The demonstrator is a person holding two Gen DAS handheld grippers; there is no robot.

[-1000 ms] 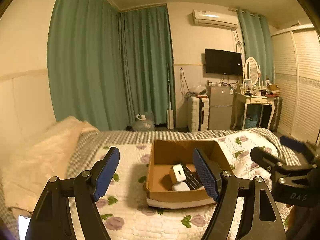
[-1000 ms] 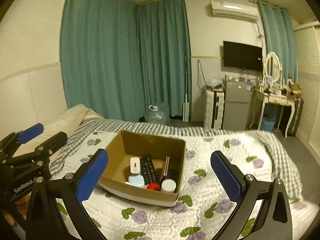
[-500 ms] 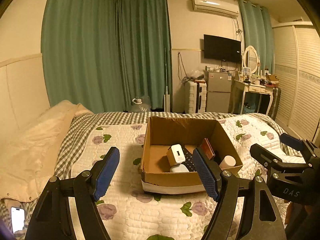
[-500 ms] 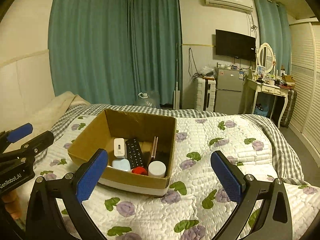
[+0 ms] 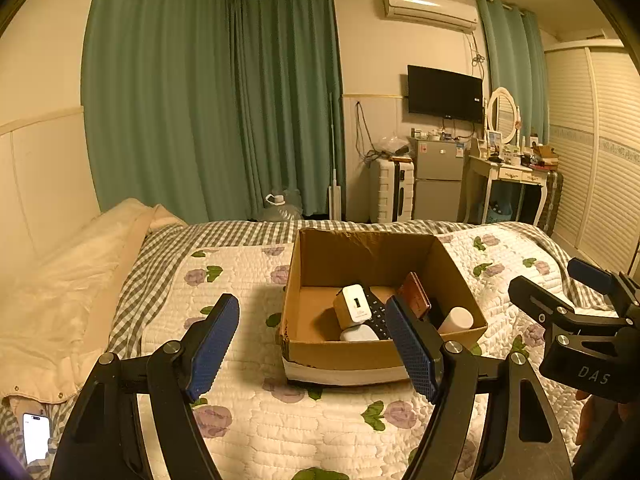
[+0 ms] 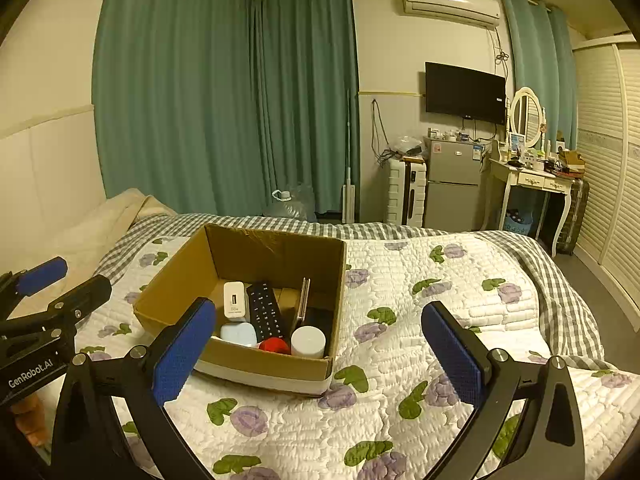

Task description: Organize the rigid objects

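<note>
On the bed: a floral quilt (image 6: 420,320) carried an open cardboard box (image 6: 176,284), upright, flaps absent from view
Box contents: white charger (image 6: 234,300) leaned at the left; black remote (image 6: 266,312) lay just beside it on the right; a thin brown-edged device (image 6: 304,300) stood on edge toward the right wall
Box front row: pale blue case (image 6: 239,334), red item (image 6: 274,346) and white cylinder (image 6: 308,342) sat side by side against the near wall
Left gripper (image 5: 312,344): jaws were spread wide, nothing between the blue pads; it hung above the quilt near the box's left front corner
Right gripper (image 6: 318,354): jaws were spread wide and held nothing; the front of the box showed between its fingers
Quilt edge: a lit phone (image 5: 36,438) lay at the far lower left in the left wrist view
Room background: green curtains (image 6: 224,100), wall television (image 6: 466,92) and small fridge (image 6: 454,184) stood well apart from the bed
</note>
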